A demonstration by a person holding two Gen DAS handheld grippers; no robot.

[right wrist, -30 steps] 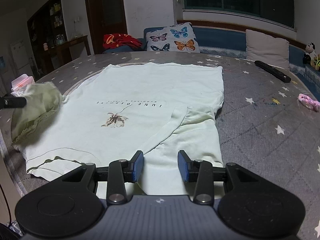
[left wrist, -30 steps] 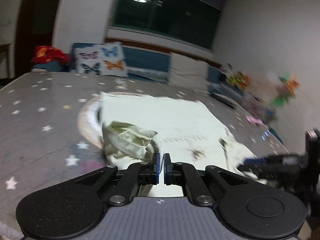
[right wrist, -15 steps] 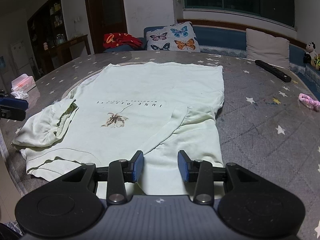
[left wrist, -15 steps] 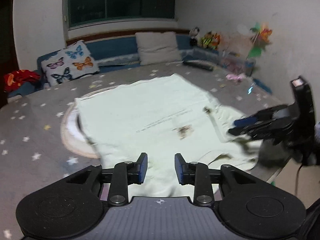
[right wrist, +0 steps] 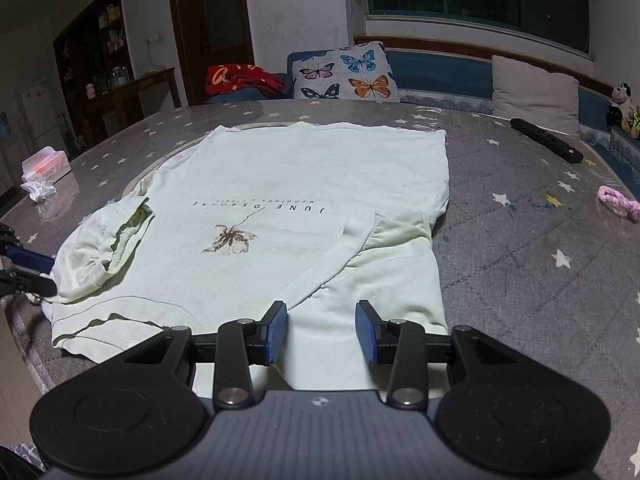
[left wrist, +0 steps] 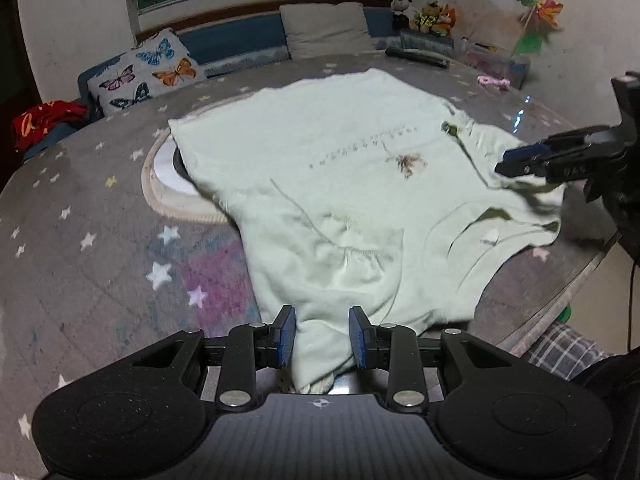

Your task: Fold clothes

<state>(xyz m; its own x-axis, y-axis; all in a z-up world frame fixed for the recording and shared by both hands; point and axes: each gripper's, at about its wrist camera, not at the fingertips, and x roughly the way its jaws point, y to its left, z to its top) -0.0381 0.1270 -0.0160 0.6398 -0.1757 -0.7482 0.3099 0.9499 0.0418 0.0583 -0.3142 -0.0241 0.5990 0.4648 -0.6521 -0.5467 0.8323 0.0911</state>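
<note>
We have the pale green T-shirt (right wrist: 304, 184) lying print side up on the star-patterned table (right wrist: 540, 248), its collar end near us and the hem towards the butterfly cushion (right wrist: 346, 72). Both sleeves are folded in over the body, the one on our left bunched and lumpy, the one on our right lying flatter. Our left gripper (left wrist: 322, 336) hovers with its jaws parted over the shoulder cloth at the table's near edge; fabric shows between the pads, but we judge they are not pressing on it. Our right gripper (right wrist: 322, 328) likewise stands open above the folded right sleeve (right wrist: 384, 248), holding nothing. The main risk we see is the bunched left sleeve (right wrist: 104, 248): if we fold the body over it as it lies, the lump will be trapped inside and the finished fold will sit crooked. A second risk is at the near edge, where the cloth seems to droop off the table; a pinch there may catch only one layer, so the shirt peels apart when lifted. If the two grippers close at uneven depths, the fold line will probably run skewed. Dragging the shirt could also pull it towards the remote control (right wrist: 546, 140) or disturb the round mat (left wrist: 168, 184) peeking out beneath it.
</note>
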